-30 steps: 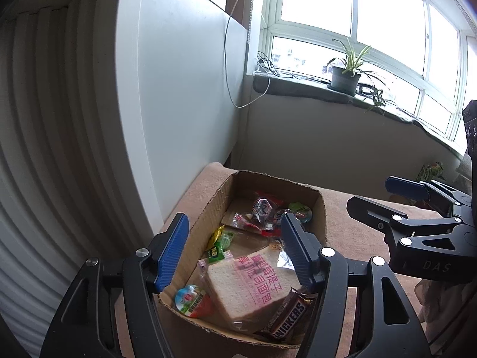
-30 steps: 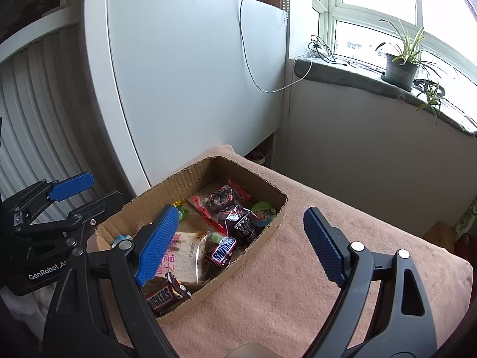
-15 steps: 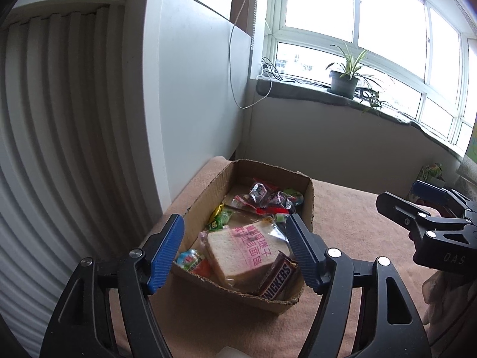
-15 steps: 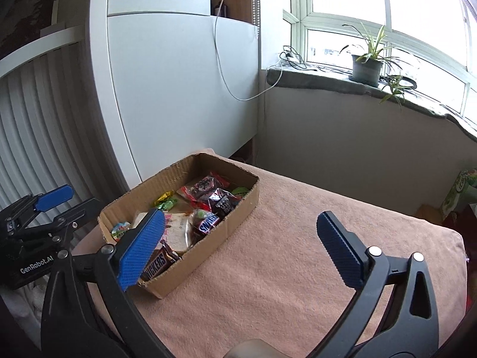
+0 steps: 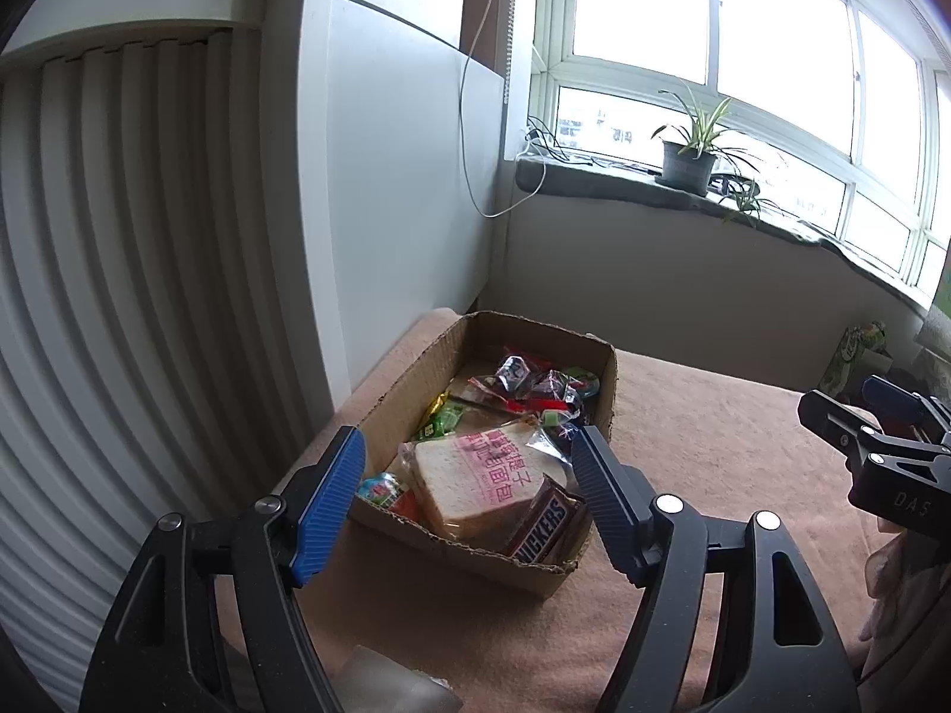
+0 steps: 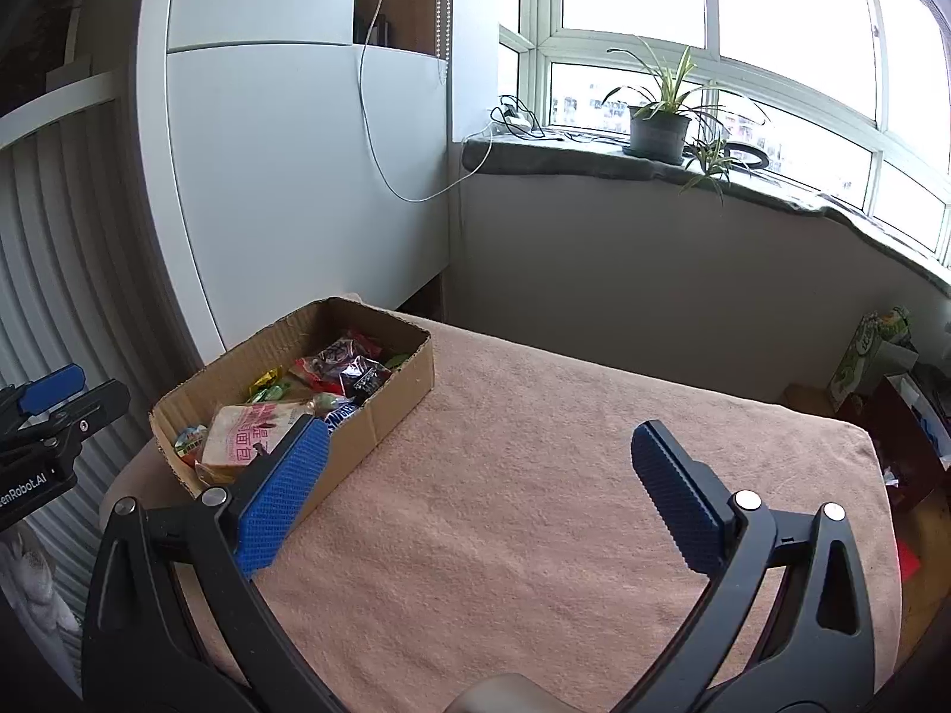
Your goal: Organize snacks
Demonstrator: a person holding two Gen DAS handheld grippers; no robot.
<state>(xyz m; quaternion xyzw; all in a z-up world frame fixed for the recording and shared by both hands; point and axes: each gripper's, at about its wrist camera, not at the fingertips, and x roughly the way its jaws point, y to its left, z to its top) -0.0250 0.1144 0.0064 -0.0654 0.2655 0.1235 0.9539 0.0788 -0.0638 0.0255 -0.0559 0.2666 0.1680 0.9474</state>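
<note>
An open cardboard box (image 5: 607, 398) (image 6: 389, 410) stands on the left part of a towel-covered table (image 6: 535, 475). It holds a wrapped bread slice (image 5: 475, 481) (image 6: 249, 434), a Snickers bar (image 5: 544, 526) and several small candy packs (image 5: 523, 380). My left gripper (image 5: 465, 437) hovers in front of the box's near end, open, with nothing between its blue pads. My right gripper (image 6: 481, 428) is wide open and empty over the bare towel, to the right of the box. Each gripper shows at the edge of the other's view: the right gripper (image 5: 879, 434) and the left gripper (image 6: 41, 410).
A white cabinet (image 6: 297, 178) and a ribbed white wall (image 5: 119, 297) rise close behind and left of the box. A windowsill with a potted plant (image 6: 660, 131) runs along the back, and a cable hangs from it. A green carton (image 6: 862, 356) stands beyond the table's right end.
Both grippers have drawn back from the box, which now looks smaller and farther. The right gripper's jaws have spread wider and its view has swung over the bare towel.
</note>
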